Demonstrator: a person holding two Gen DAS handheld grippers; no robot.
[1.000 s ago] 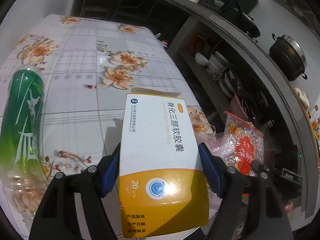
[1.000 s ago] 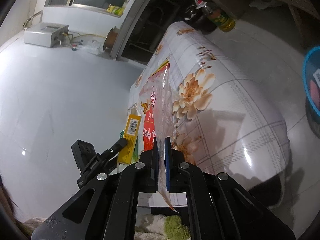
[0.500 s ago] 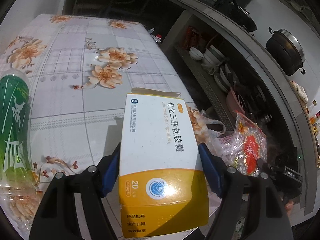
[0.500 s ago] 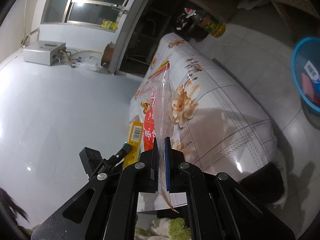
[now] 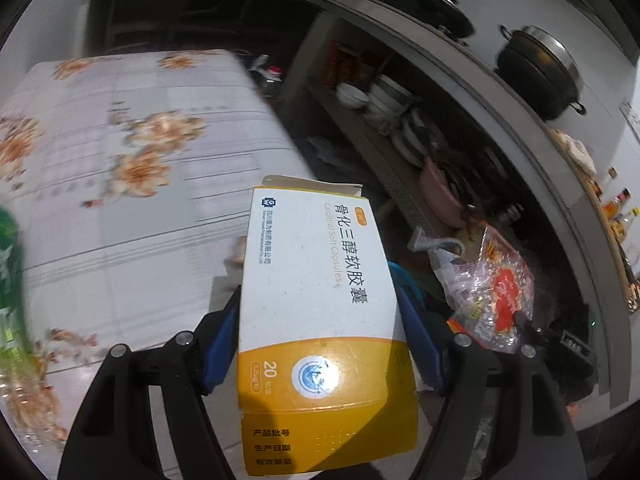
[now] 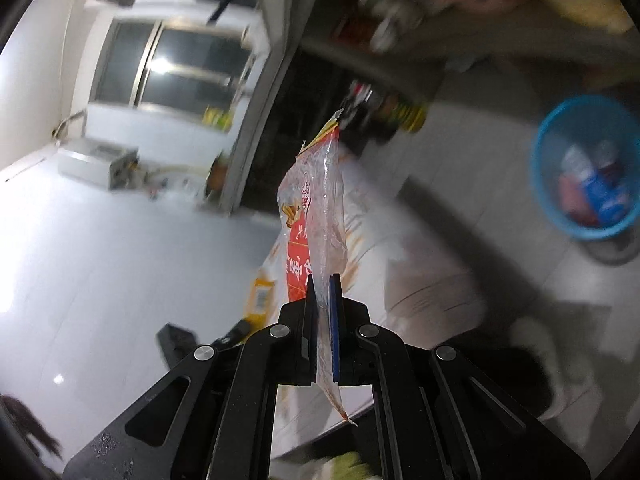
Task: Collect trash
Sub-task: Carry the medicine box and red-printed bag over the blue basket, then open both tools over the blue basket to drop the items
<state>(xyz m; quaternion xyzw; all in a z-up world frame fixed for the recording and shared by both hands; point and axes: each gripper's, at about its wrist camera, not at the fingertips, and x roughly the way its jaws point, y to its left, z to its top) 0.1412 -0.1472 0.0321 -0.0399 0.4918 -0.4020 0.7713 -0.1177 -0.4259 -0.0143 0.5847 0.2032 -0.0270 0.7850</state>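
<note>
While I held the medicine box [image 5: 316,320] in my left gripper [image 5: 320,340], its jaws stood wide and pressed on the box's two long sides, the blue pads flat against the cardboard. The box was white above and yellow below, printed with Chinese characters and "Calcitriol Soft Capsules", and its far flap was open. It hung clear above the edge of the table [image 5: 120,208], which wore a pale cloth printed with orange flowers. At the far left of that view a green plastic bottle [image 5: 10,280] lay on the cloth, blurred.

My right gripper [image 6: 323,284] was closed almost fully on a thin clear plastic wrapper [image 6: 320,208] with red and yellow print. The wrapper stood up edge-on from between the pads, with one corner poking out below them. In the left wrist view the same wrapper [image 5: 492,288] showed to the right of the box, beyond the table's edge.

Further out, in the right wrist view, a blue basket [image 6: 584,168] sat on the tiled floor well apart from the table, with some red and blue packaging inside. In the left wrist view, shelves of bowls [image 5: 380,100] ran under a counter, and a black pot [image 5: 540,68] stood on top of it.
</note>
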